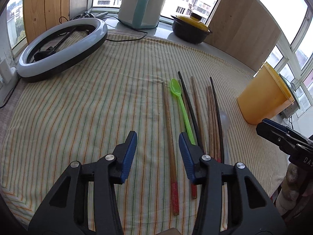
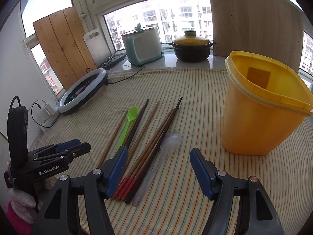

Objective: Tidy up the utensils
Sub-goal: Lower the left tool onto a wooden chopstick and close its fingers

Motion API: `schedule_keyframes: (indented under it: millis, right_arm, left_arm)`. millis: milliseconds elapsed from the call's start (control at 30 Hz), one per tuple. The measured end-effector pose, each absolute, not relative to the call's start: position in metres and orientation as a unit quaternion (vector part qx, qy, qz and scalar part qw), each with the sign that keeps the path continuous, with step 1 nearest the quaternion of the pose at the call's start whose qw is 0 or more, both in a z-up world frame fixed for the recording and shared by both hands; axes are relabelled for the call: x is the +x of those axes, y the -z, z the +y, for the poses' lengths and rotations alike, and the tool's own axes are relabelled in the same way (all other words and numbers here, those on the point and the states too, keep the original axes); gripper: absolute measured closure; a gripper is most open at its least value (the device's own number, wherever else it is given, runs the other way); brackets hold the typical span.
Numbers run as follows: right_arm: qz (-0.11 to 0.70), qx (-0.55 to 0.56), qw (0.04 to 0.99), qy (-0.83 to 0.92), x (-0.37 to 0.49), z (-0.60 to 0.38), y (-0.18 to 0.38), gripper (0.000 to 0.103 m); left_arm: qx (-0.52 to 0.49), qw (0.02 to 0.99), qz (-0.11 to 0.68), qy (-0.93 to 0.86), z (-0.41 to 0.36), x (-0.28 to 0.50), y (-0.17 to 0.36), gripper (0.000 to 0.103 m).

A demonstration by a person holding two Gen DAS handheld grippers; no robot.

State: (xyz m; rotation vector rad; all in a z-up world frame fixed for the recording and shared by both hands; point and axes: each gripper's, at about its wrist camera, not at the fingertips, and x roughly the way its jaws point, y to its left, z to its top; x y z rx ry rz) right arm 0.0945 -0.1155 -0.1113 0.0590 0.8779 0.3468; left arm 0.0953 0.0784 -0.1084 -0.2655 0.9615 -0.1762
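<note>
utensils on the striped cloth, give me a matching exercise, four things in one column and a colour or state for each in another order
Things:
1. spoon
2. container
3. clay pot's lid
4. left claw

Colour or state:
A. open above a lone chopstick
B. bright green, lying flat
C. yellow with a dark knob
D. orange-yellow, upright, no lid

Pairs: 1-B, 2-D, 3-C, 4-A

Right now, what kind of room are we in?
Most likely a home kitchen corner or enclosed balcony by a window. A rice cooker and a lidded clay pot sit on the sill, wooden cutting boards lean against the glass, and chopsticks lie on a striped tablecloth.
</note>
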Motion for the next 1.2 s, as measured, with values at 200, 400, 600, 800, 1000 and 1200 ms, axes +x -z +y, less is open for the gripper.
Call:
schedule_keyframes:
  millis: [200, 400, 600, 800, 1000, 1200]
  right_arm:
    - [0.479, 0.0, 0.86, -0.177, 0.128, -0.094, 0.128, 0.059]
    - [0.527, 0.047, 0.827, -0.19, 0.163, -0.09, 0.14, 0.073]
    - [0.551, 0.078, 0.806, -0.201, 0.183, -0.08, 0.147, 0.082]
    - [0.573, 0.094, 0.793, -0.186, 0.204, -0.076, 0.158, 0.087]
    - [0.582, 0.092, 0.79, -0.171, 0.216, -0.071, 0.164, 0.089]
    - [0.588, 0.082, 0.788, -0.162, 0.22, -0.067, 0.169, 0.089]
  left_arm:
    - [-0.119, 0.865, 0.478, 0.099, 0.073, 0.111, 0.116, 0.069]
    - [-0.11, 0.857, 0.492, 0.105, 0.065, 0.122, 0.125, 0.075]
    - [-0.111, 0.853, 0.499, 0.104, 0.065, 0.133, 0.129, 0.083]
    - [-0.095, 0.85, 0.506, 0.105, 0.058, 0.143, 0.129, 0.085]
    - [-0.084, 0.847, 0.516, 0.101, 0.053, 0.153, 0.134, 0.089]
    - [-0.06, 0.846, 0.521, 0.093, 0.048, 0.162, 0.133, 0.089]
